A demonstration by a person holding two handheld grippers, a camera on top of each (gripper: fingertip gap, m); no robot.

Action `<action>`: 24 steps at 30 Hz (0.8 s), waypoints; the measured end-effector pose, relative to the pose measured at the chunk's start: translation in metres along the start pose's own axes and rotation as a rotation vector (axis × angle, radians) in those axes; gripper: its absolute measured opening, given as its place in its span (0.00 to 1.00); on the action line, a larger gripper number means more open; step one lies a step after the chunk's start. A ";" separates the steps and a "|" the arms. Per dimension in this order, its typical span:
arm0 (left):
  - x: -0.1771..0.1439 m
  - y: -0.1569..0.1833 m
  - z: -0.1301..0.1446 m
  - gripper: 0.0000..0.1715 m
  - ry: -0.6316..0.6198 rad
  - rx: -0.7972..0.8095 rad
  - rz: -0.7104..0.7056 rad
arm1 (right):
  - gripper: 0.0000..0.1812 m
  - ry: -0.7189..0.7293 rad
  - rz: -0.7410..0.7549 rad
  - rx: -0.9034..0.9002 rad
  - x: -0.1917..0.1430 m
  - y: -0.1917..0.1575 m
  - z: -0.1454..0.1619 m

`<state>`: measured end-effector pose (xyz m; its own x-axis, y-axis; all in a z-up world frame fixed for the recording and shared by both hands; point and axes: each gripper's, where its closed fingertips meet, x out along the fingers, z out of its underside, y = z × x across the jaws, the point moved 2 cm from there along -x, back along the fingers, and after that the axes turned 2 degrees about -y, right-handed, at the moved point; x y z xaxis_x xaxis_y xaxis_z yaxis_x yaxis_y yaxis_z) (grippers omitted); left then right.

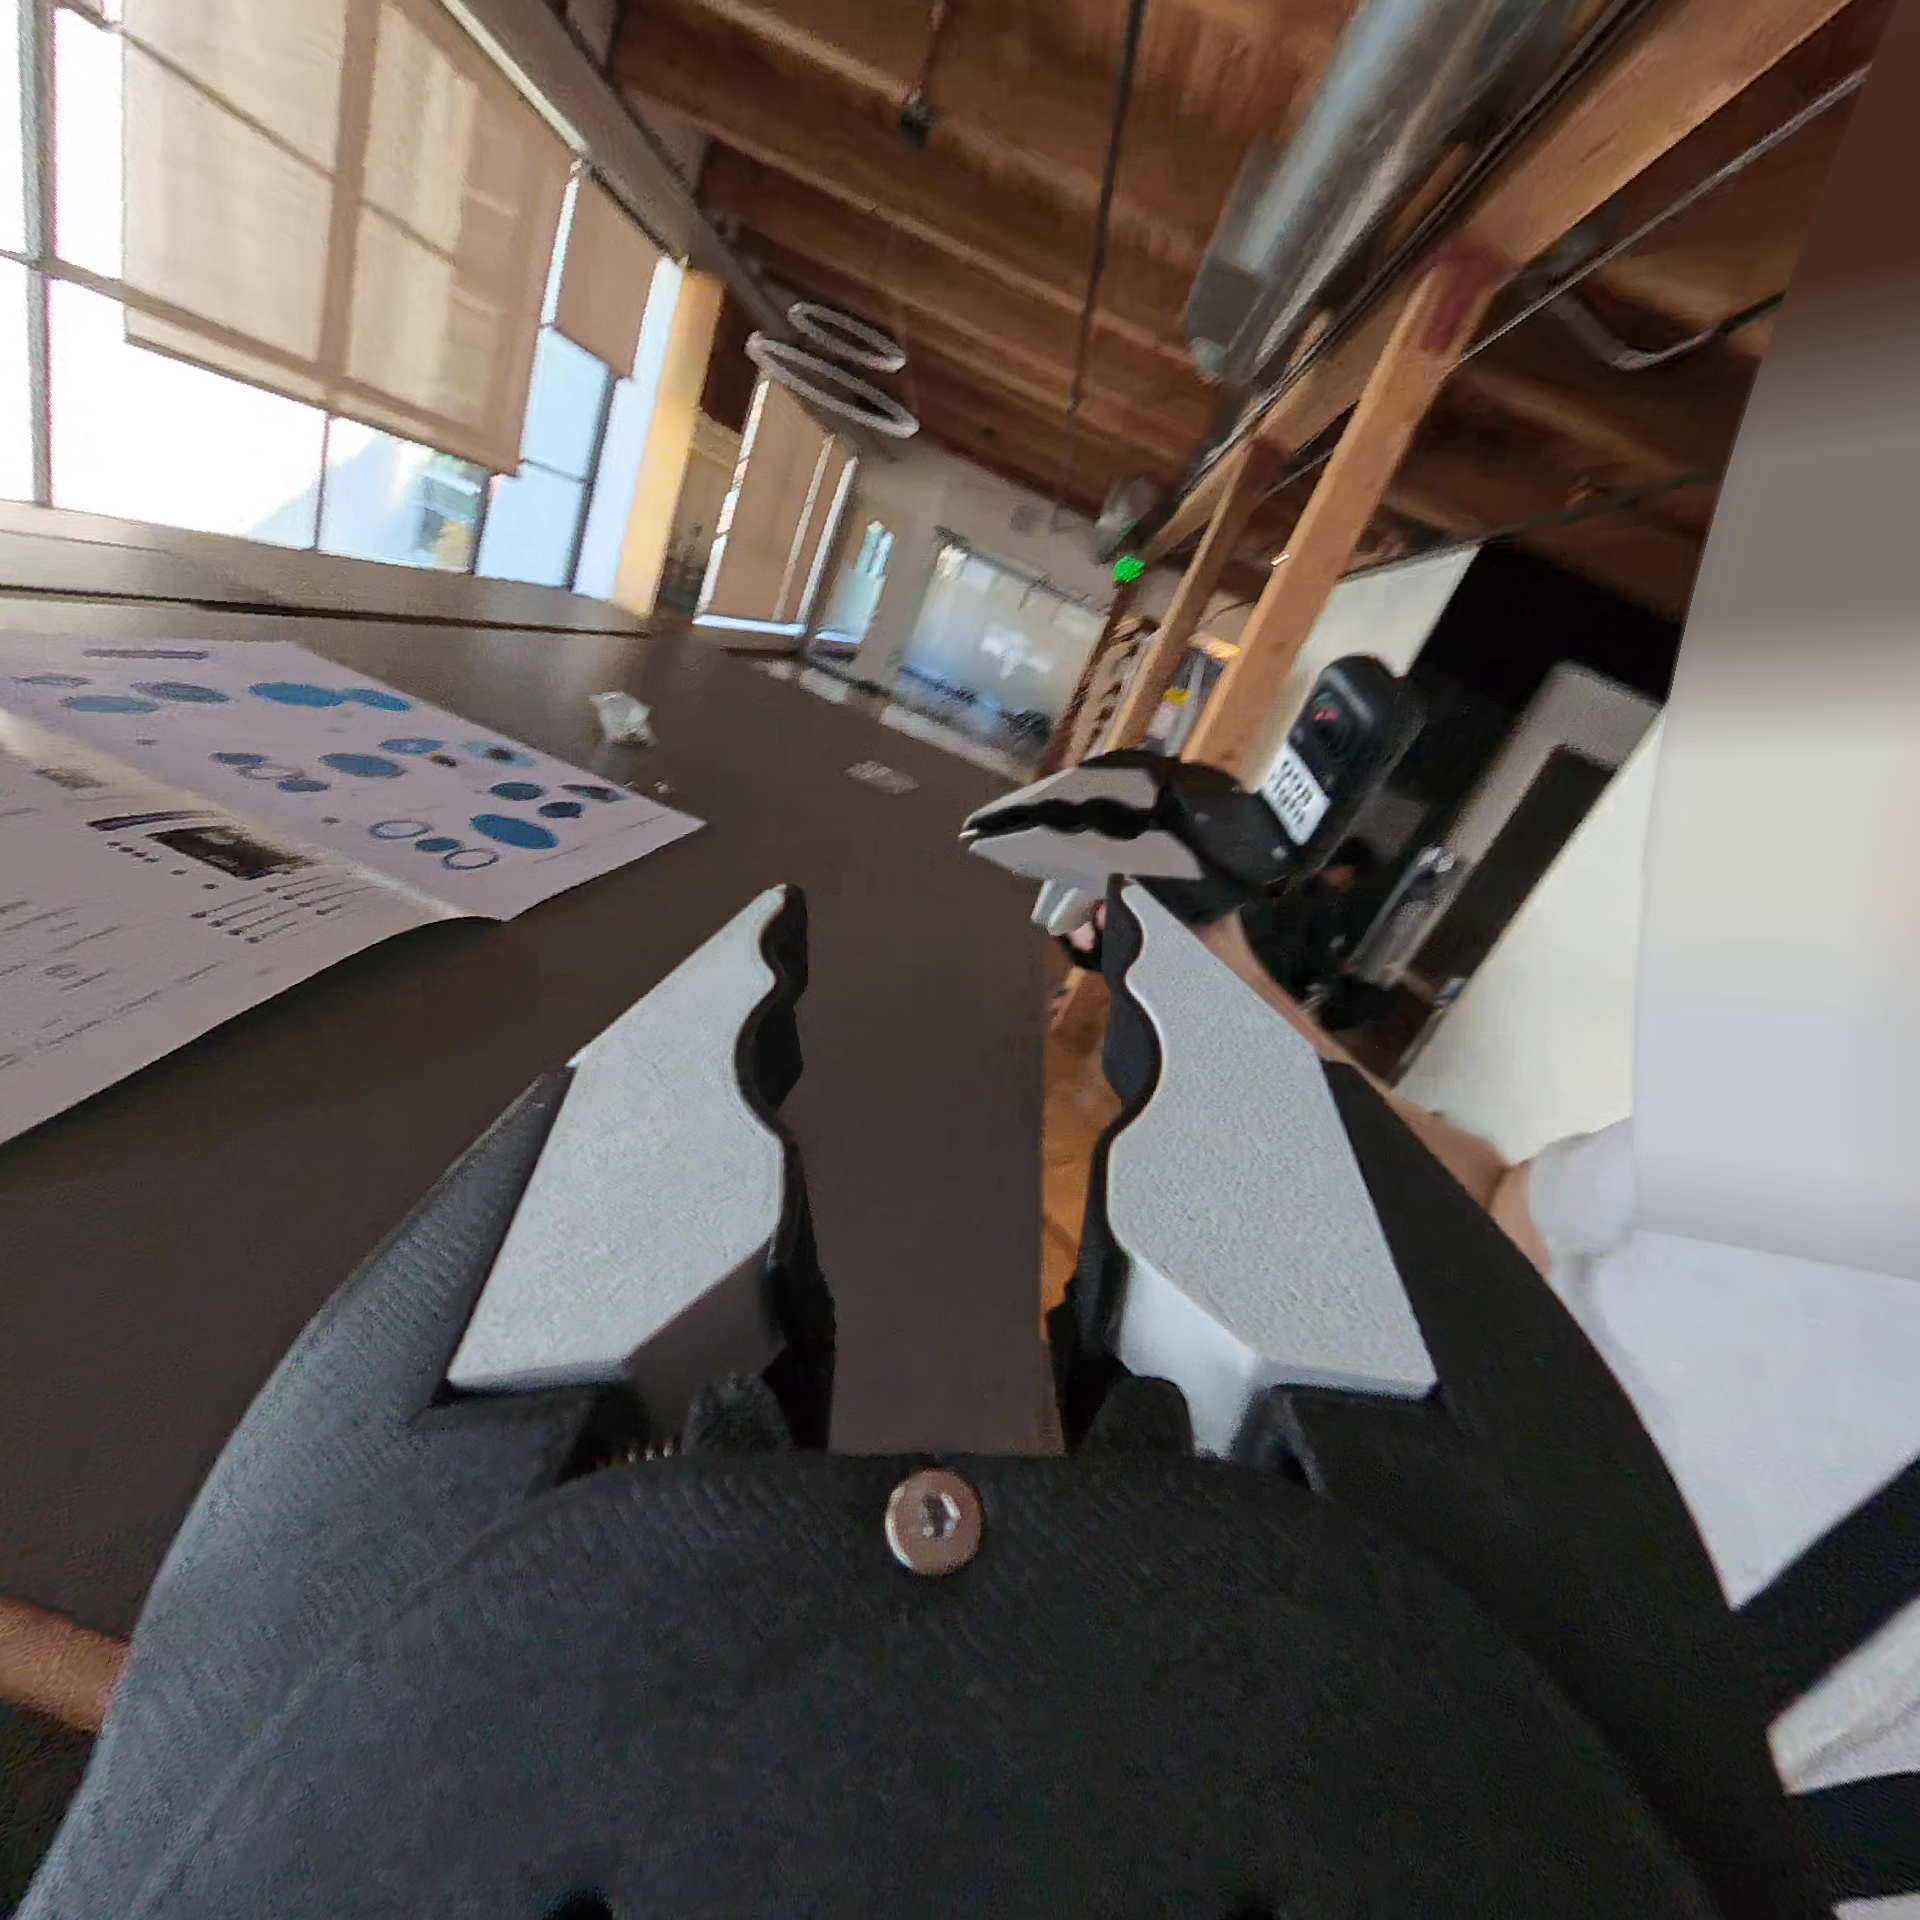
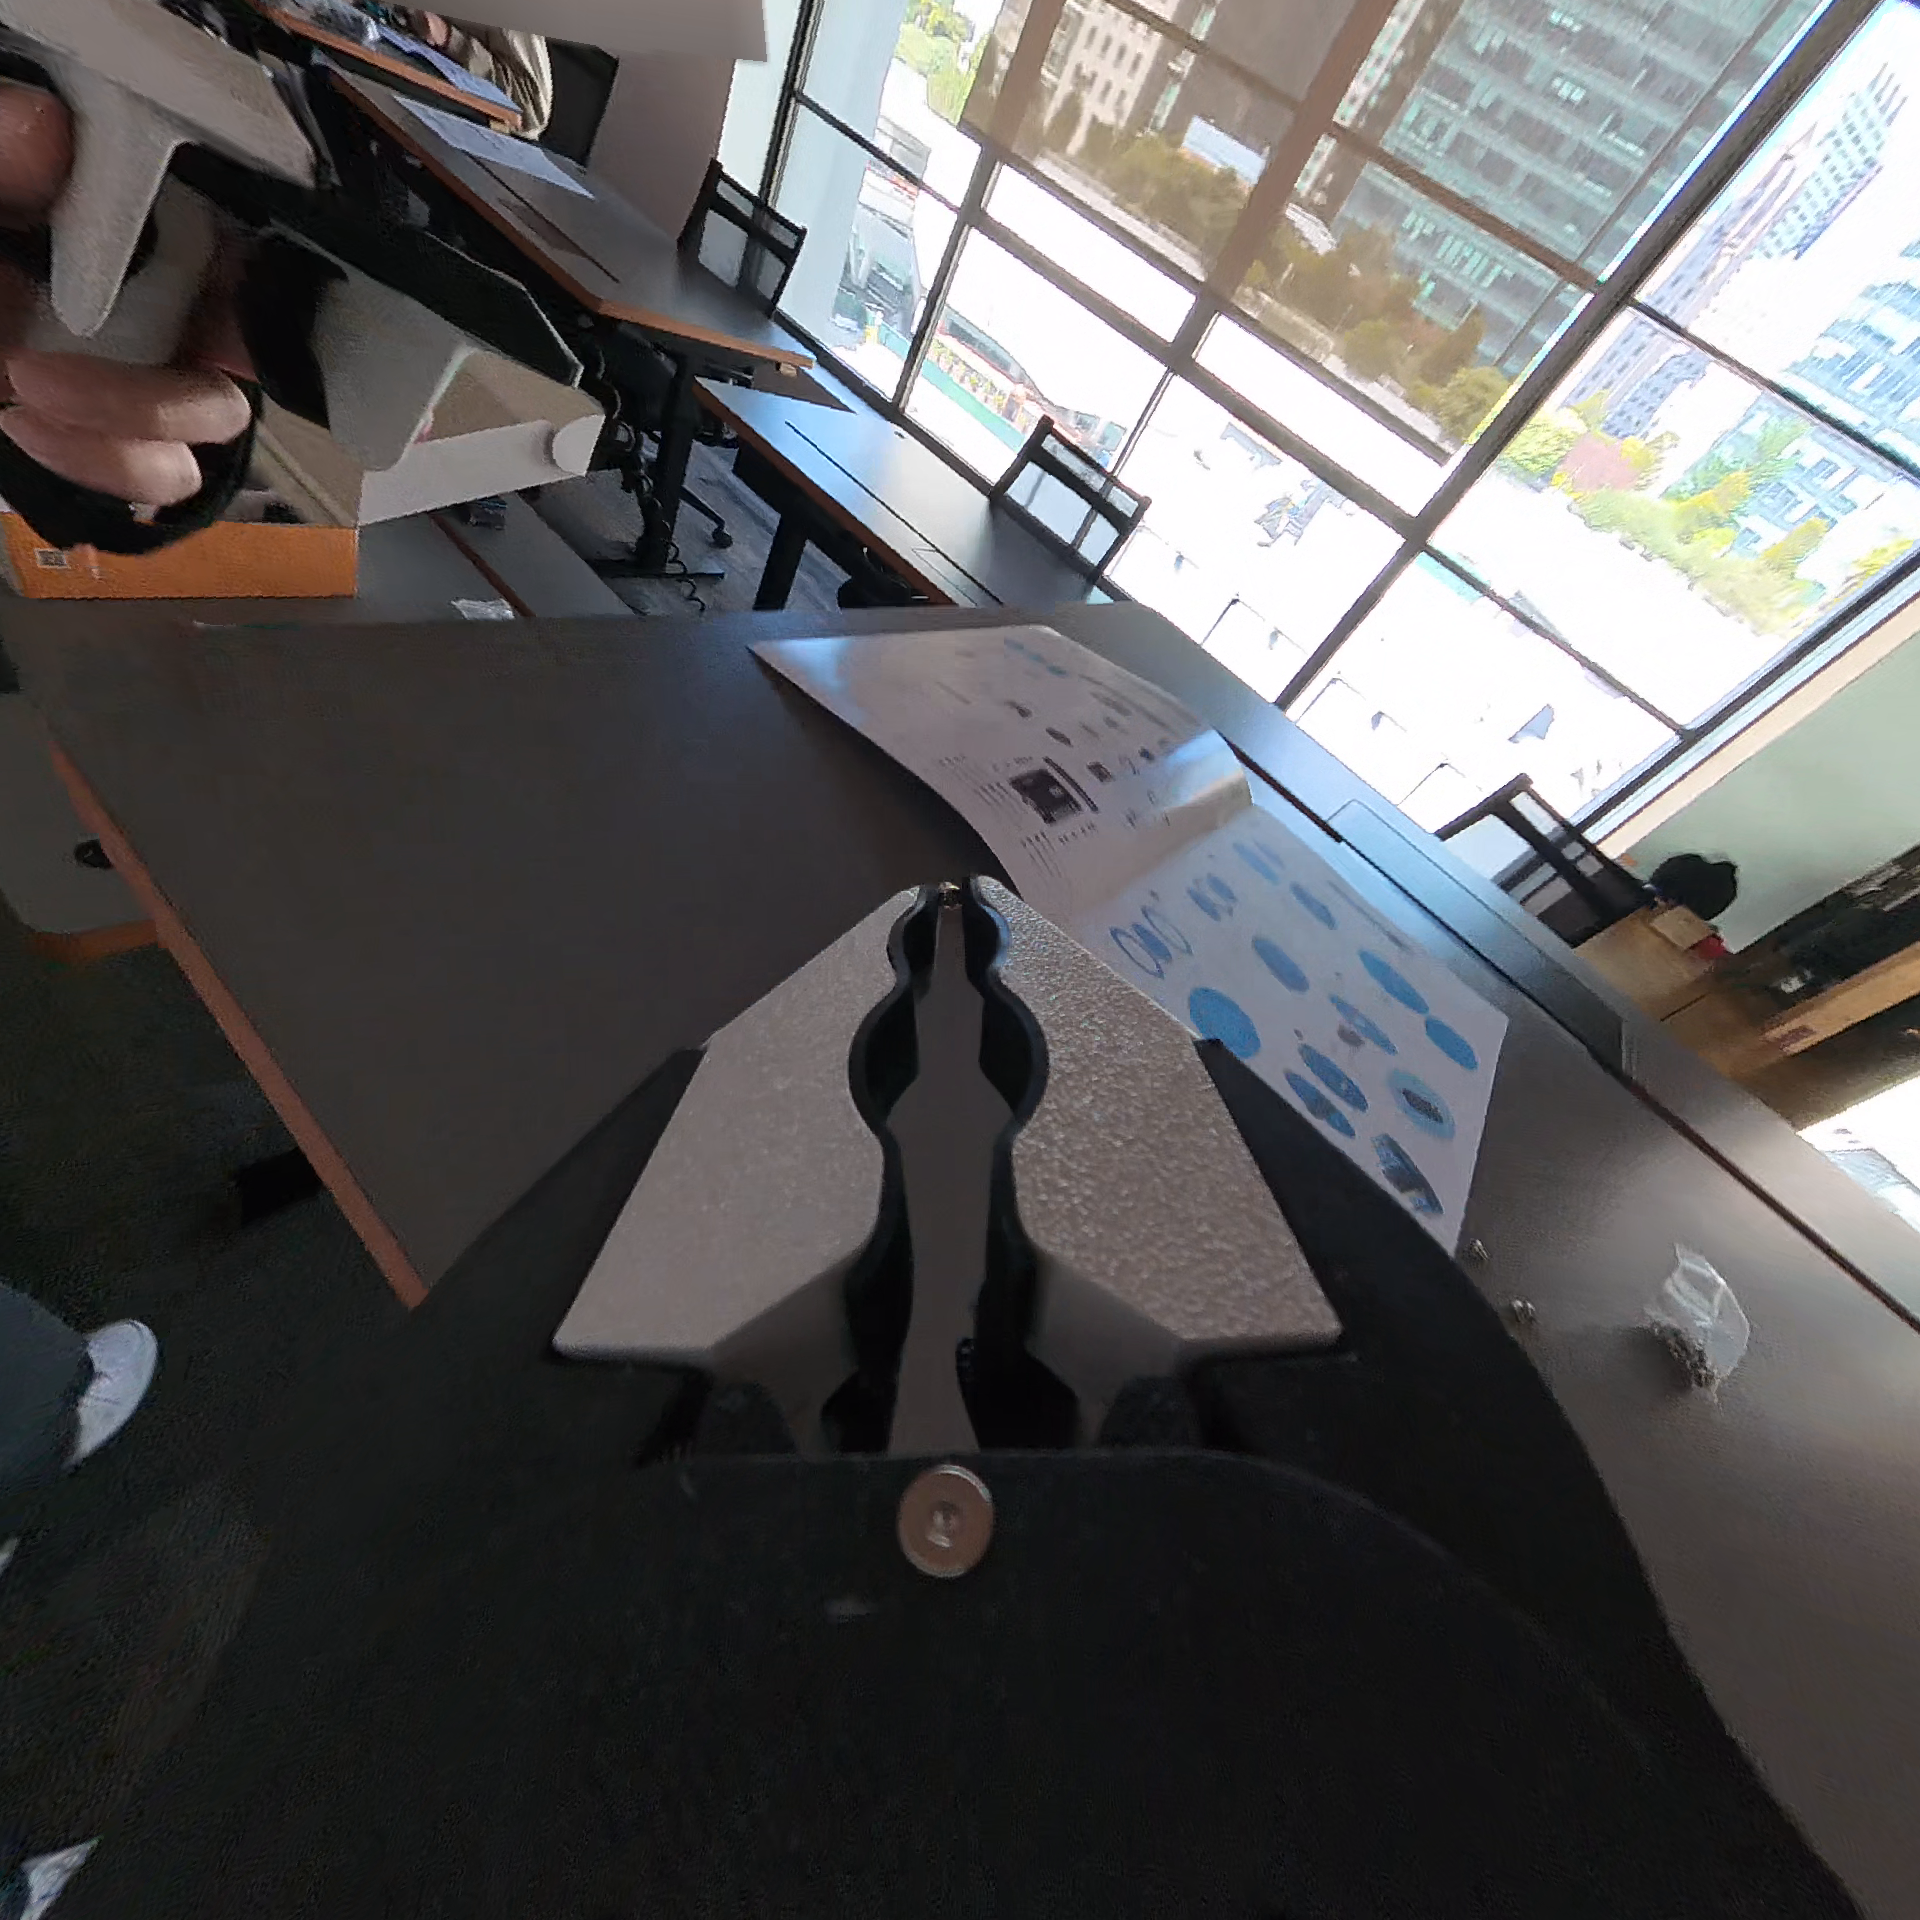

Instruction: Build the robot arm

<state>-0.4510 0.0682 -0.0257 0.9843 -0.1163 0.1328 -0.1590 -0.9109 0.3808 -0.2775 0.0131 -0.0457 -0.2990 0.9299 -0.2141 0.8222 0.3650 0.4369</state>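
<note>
Spanning both views: a dark table (image 1: 312, 1195), the largest thing here, with an orange-brown edge visible in the right wrist view.
Printed sheet: a white open sheet (image 2: 1299, 966) with blue round marks and dark blocks lies flat on the table, with a crease across it.
Left gripper: the left gripper (image 1: 956, 914) has its grey fingers spread wide apart, with nothing between them; it hangs above the table's bare edge.
Right gripper: the right gripper (image 2: 953, 891) has its tips drawn almost together on a tiny metallic speck (image 2: 948, 890), perhaps a small screw, though it is too small to be sure.
Left wrist view only: the right gripper seen from outside, tips nearly touching, its camera (image 1: 1340, 738) behind it; wooden ceiling beams (image 1: 1351, 520) overhead.
Right wrist view only: a hand (image 2: 114, 416) on the left gripper's body at upper left, an orange box (image 2: 208, 566) behind, further desks and chairs, large windows (image 2: 1351, 364).
Plastic bag: a small clear bag (image 2: 1699, 1325) of small parts lies on the table beyond the sheet.
Loose bits: a few tiny screws (image 2: 1522, 1311) lie just beside the bag.
</note>
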 end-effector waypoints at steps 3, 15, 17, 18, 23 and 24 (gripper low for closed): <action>0.032 -0.005 0.012 0.32 -0.066 0.086 -0.142 | 0.01 0.018 -0.029 -0.001 -0.008 0.034 0.026; 0.070 -0.056 0.008 0.26 0.060 0.303 -0.513 | 0.02 0.115 -0.177 -0.226 0.029 0.128 0.089; 0.071 -0.057 0.007 0.27 0.064 0.322 -0.521 | 0.02 0.159 -0.190 -0.206 0.036 0.134 0.087; 0.070 -0.059 0.006 0.27 0.060 0.342 -0.542 | 0.02 0.177 -0.198 -0.199 0.037 0.135 0.086; 0.070 -0.062 0.006 0.25 0.048 0.357 -0.543 | 0.02 0.176 -0.269 -0.136 0.044 0.133 0.095; 0.070 -0.063 0.006 0.25 0.048 0.356 -0.545 | 0.02 0.173 -0.273 -0.113 0.045 0.136 0.096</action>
<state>-0.3717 0.1151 -0.0458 0.9110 0.4093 0.0501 0.4048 -0.9109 0.0802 -0.1330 0.1000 -0.0797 -0.5864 0.7877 -0.1889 0.6444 0.5949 0.4805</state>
